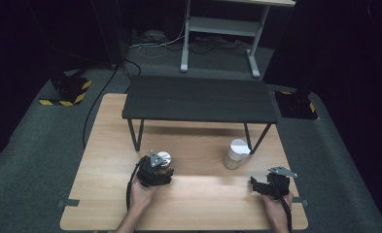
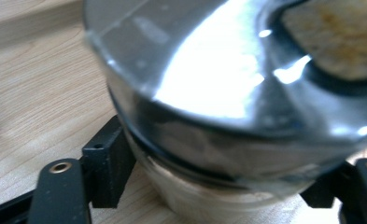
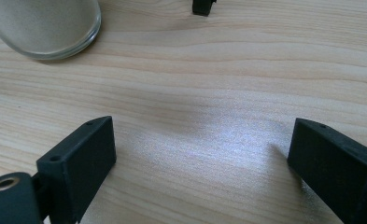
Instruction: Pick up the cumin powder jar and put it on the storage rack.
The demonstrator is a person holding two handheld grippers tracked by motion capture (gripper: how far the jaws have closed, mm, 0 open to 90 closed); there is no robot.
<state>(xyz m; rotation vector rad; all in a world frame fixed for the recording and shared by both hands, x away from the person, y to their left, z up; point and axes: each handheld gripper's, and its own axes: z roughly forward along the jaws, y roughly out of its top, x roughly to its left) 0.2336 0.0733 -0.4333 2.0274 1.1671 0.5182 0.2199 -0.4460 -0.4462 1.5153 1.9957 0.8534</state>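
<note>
A jar with a shiny metal lid [image 1: 164, 157] stands on the wooden table [image 1: 203, 204] at centre left. My left gripper [image 1: 162, 168] is shut on the jar's body just under the lid [image 2: 204, 70], one black jaw pressing each side. A frosted white cylinder [image 1: 236, 153] stands to the right, beside the shelf's leg. My right gripper [image 1: 254, 183] is open near the table's right front, its jaws wide apart over bare wood [image 3: 202, 158]. The cylinder's base [image 3: 45, 28] lies ahead and to the left of it.
A low black shelf [image 1: 198, 98] on thin legs spans the back half of the table. One of its feet [image 3: 203, 6] lies ahead of my right gripper. A grey desk frame [image 1: 222, 29] stands on the floor beyond.
</note>
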